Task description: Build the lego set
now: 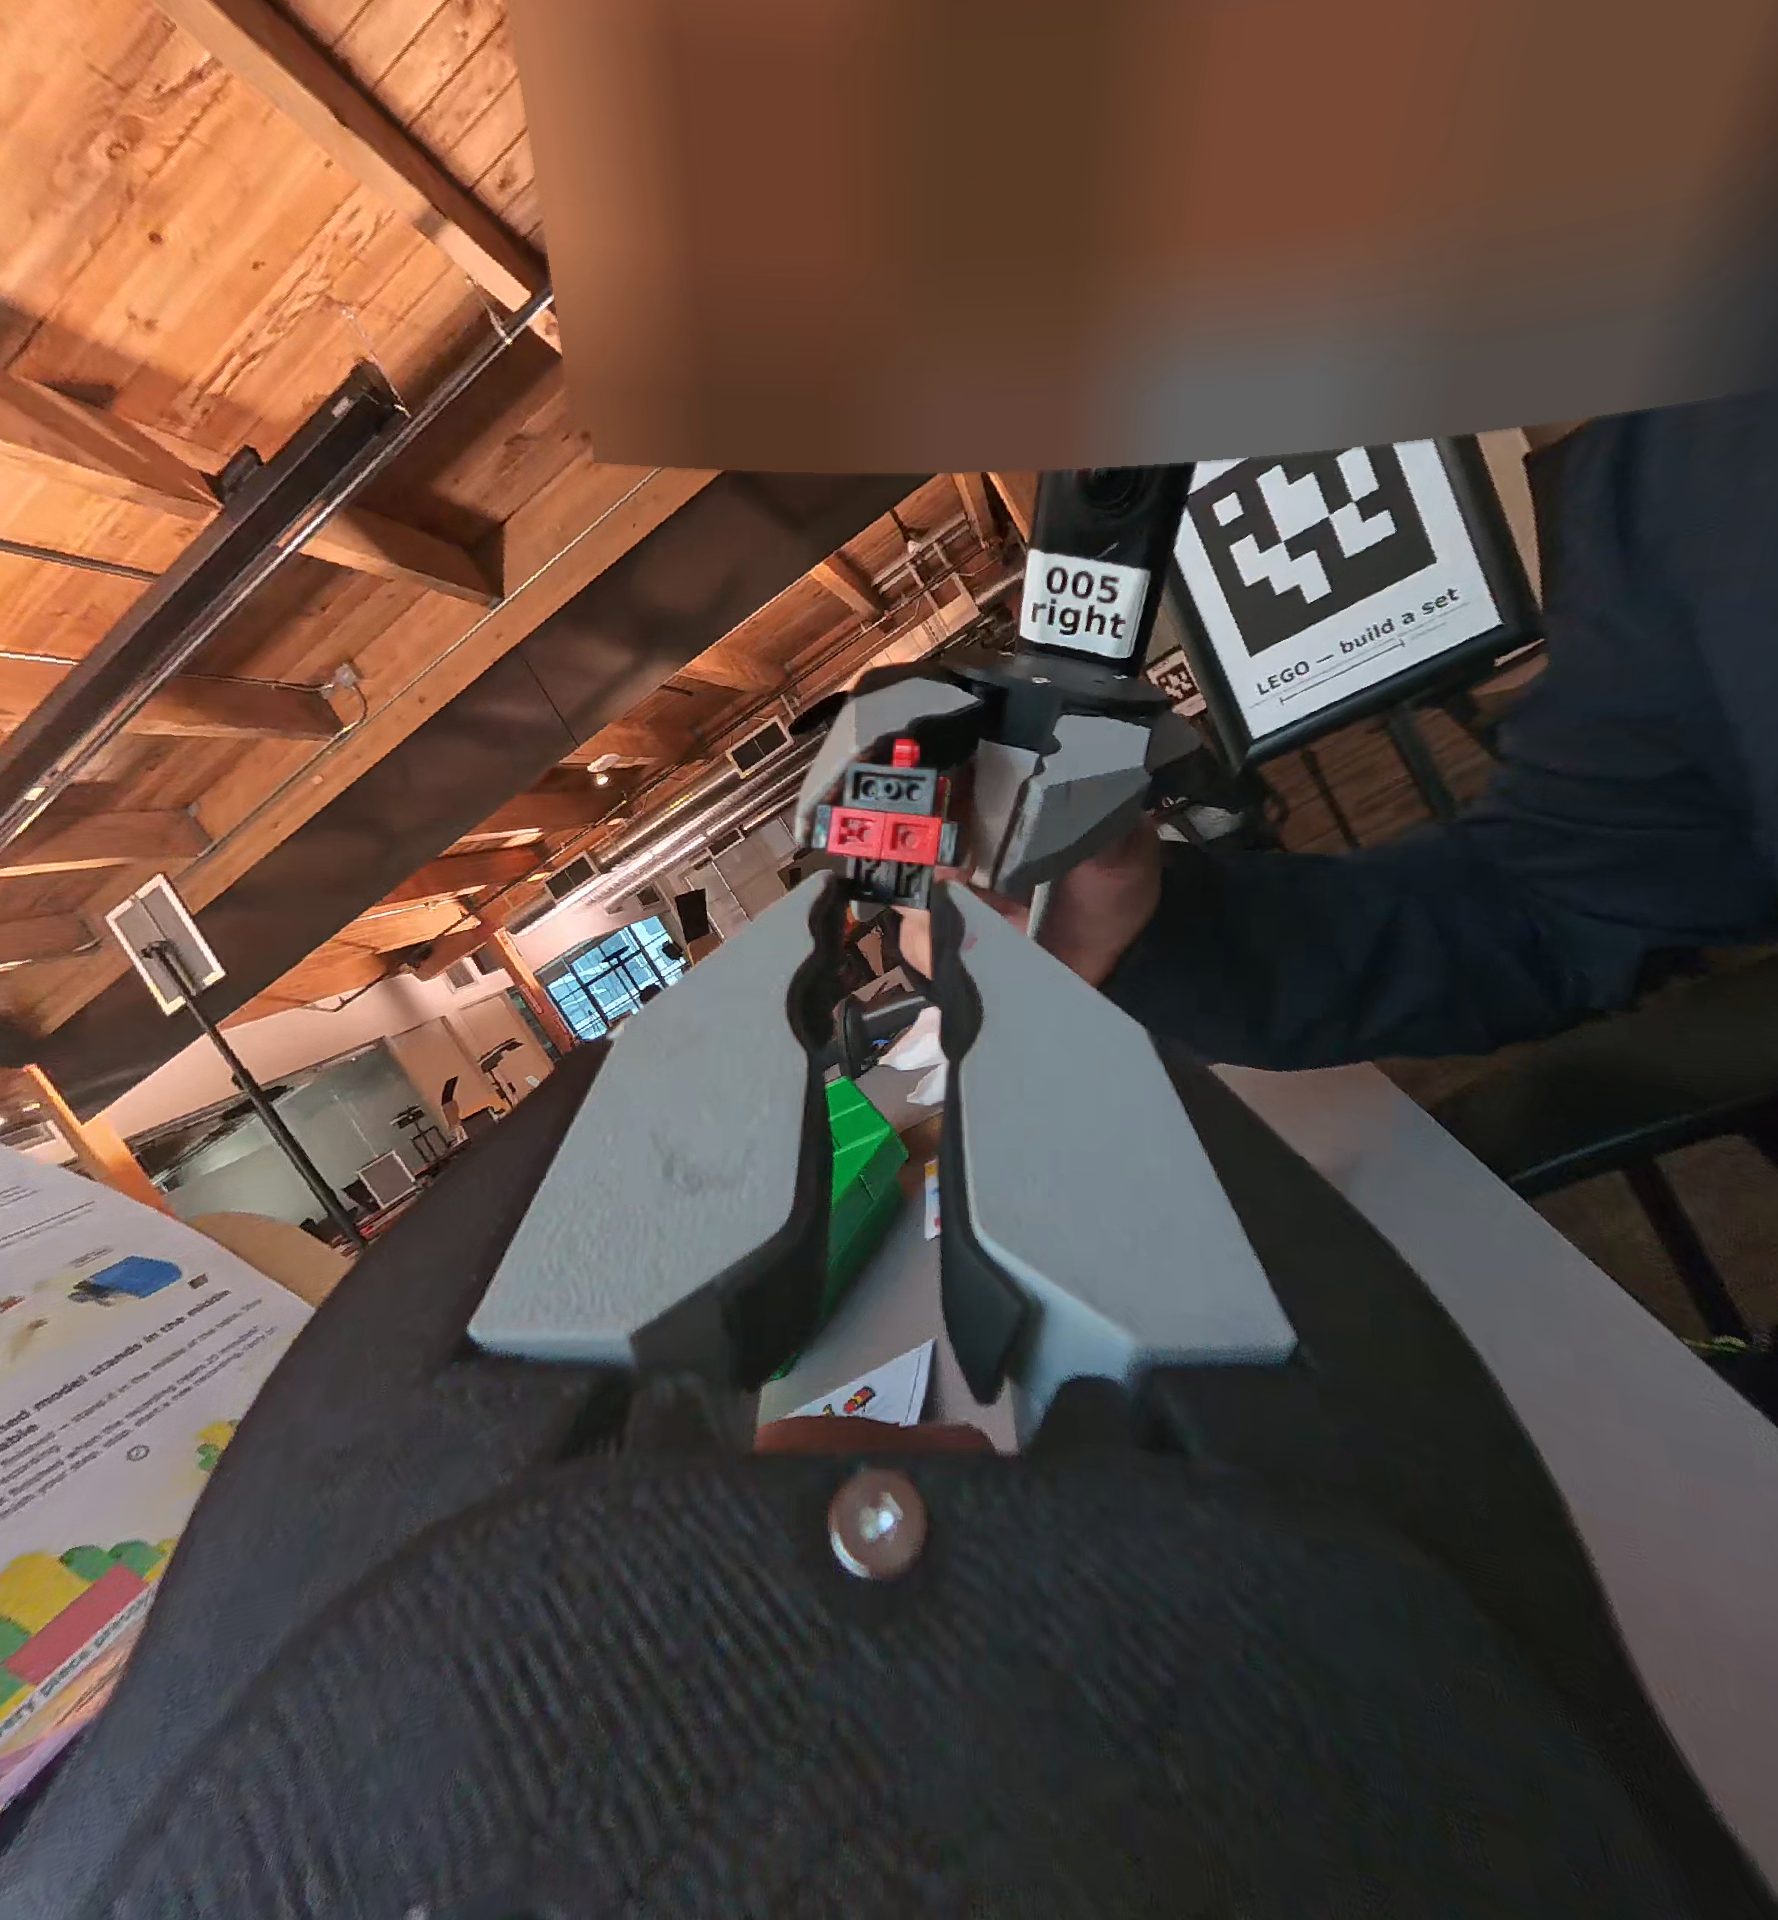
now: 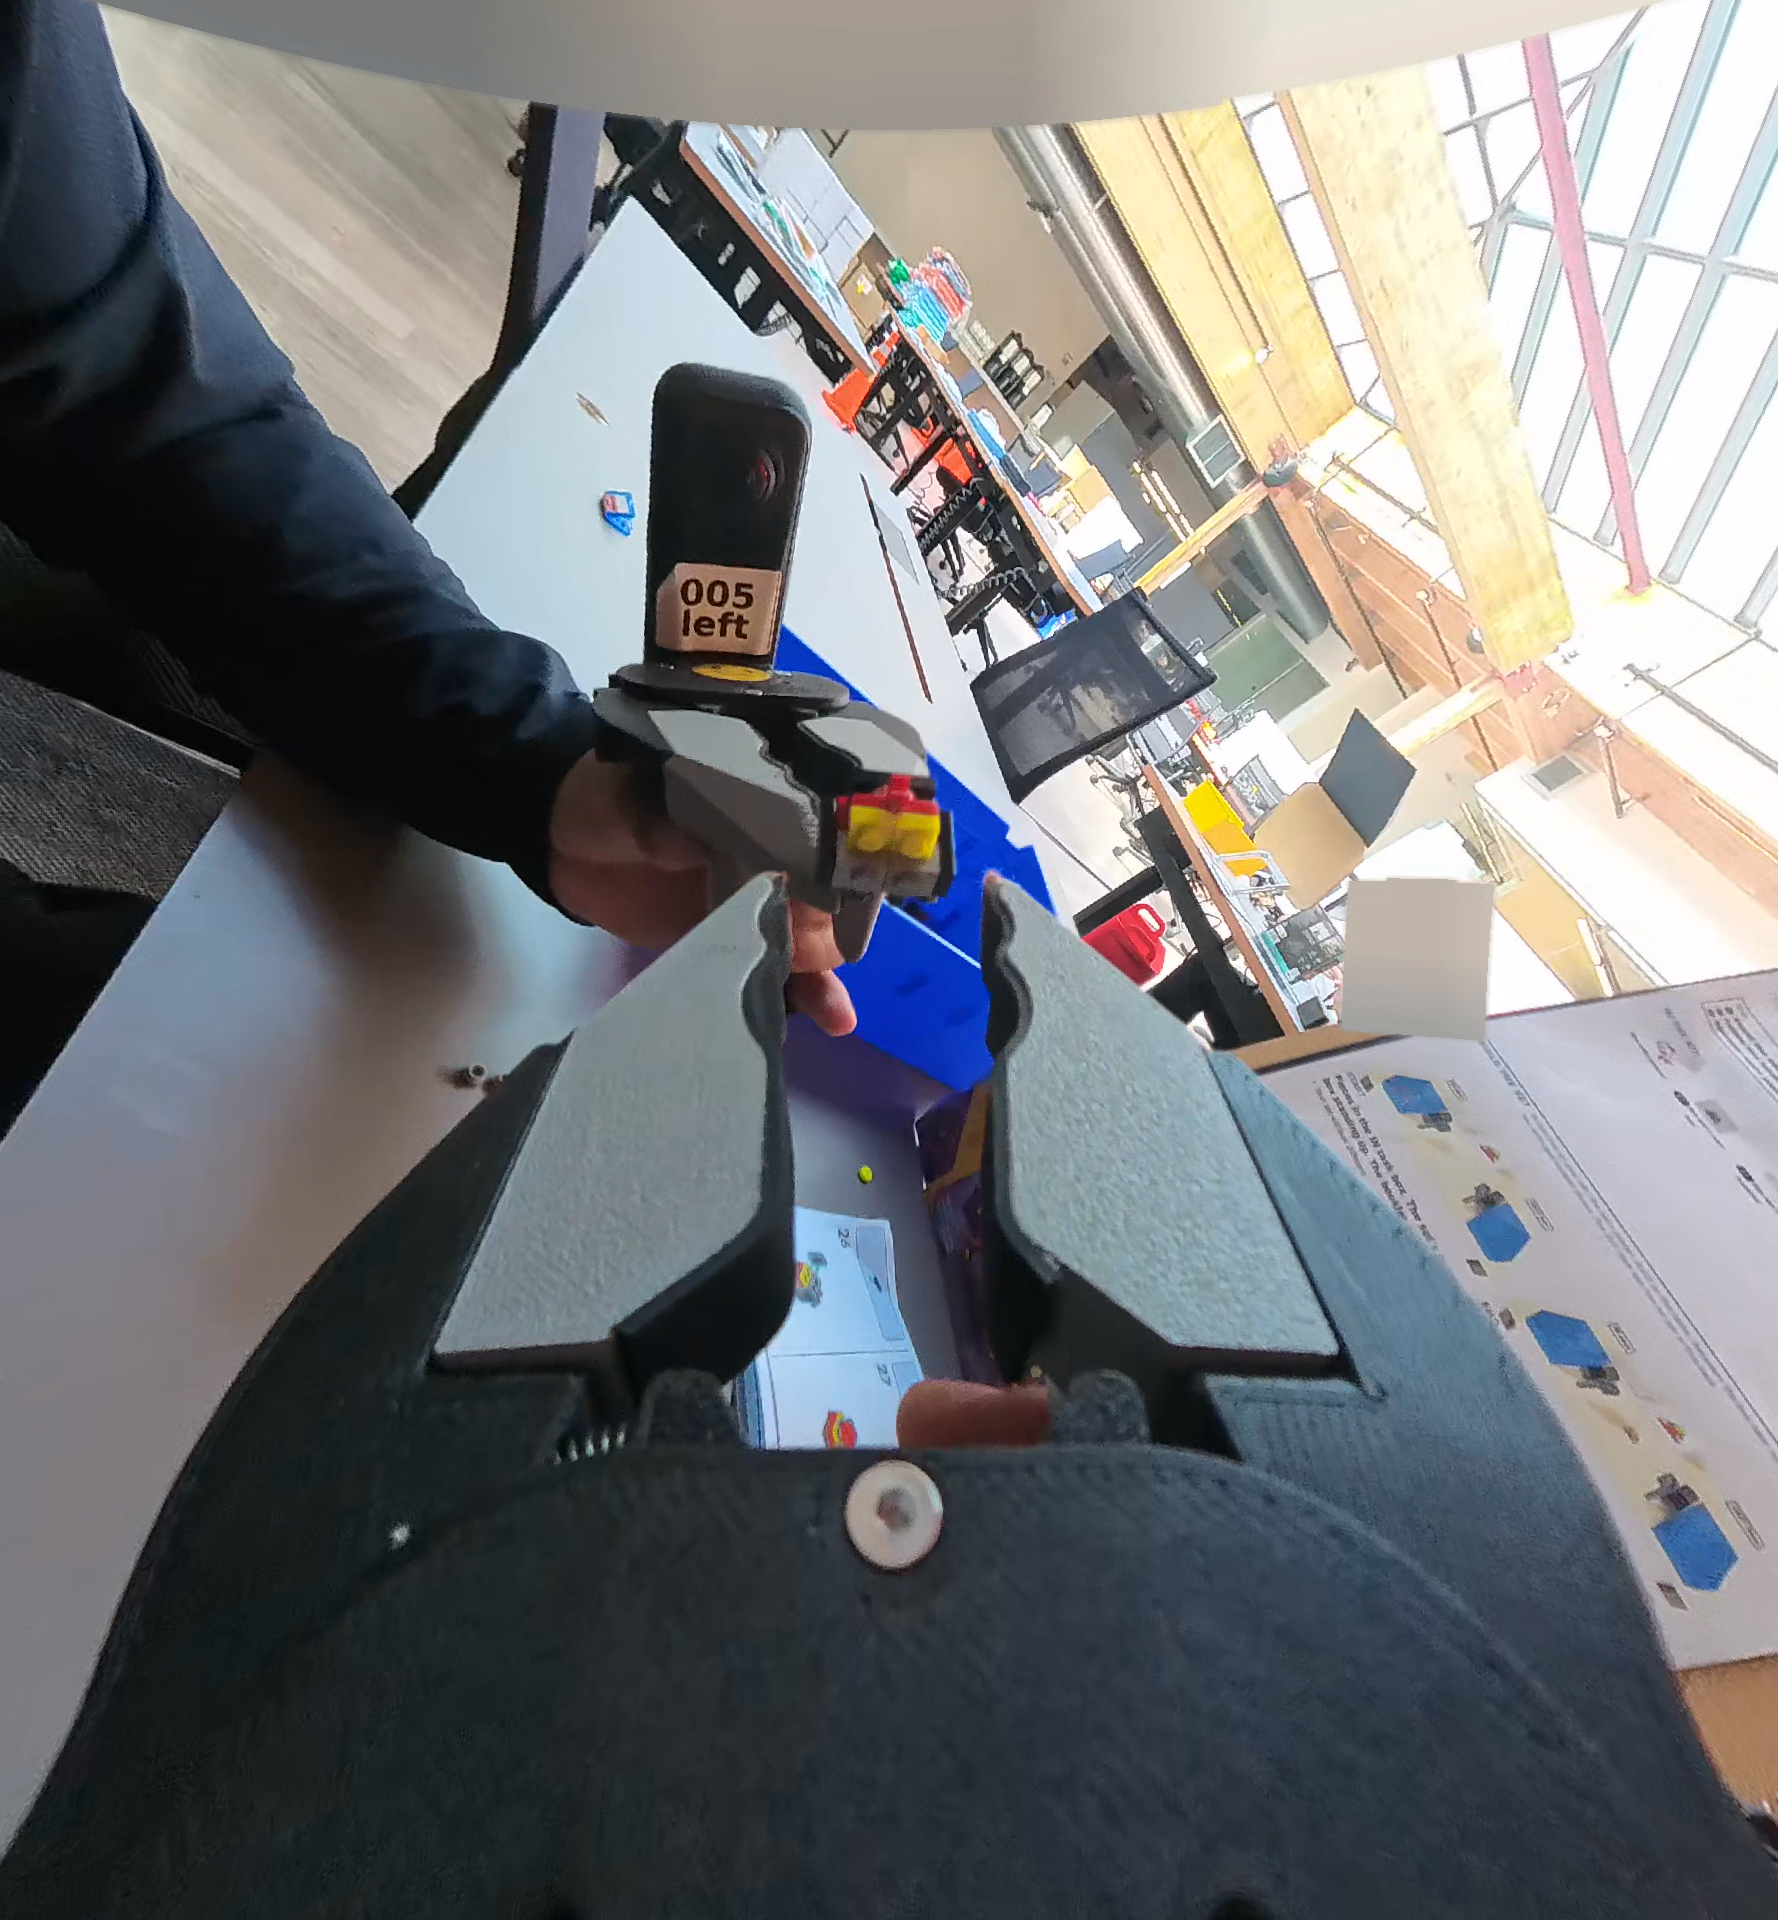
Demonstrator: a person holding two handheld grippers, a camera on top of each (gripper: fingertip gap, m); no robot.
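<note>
My left gripper (image 1: pixel 887 914) is shut on a small lego model (image 1: pixel 887 826) of black and red bricks and holds it up in the air. In the right wrist view the same model (image 2: pixel 890 831) shows yellow, red and grey bricks at the tips of the left gripper (image 2: pixel 835 831). My right gripper (image 2: pixel 883 896) is open and empty, with its tips just short of the model. In the left wrist view the right gripper (image 1: pixel 952 795) faces mine with its jaws spread on either side of the model.
A white table (image 2: pixel 241 1039) lies below. On it are a blue bin (image 2: pixel 926 935), an instruction booklet (image 2: pixel 843 1340), a tiny yellow piece (image 2: pixel 866 1174), a small blue piece (image 2: pixel 617 511) and green bricks (image 1: pixel 864 1174). A printed sheet (image 2: pixel 1591 1247) lies right. A marker sign (image 1: pixel 1332 582) stands behind. The grippers are tip to tip, or close to it.
</note>
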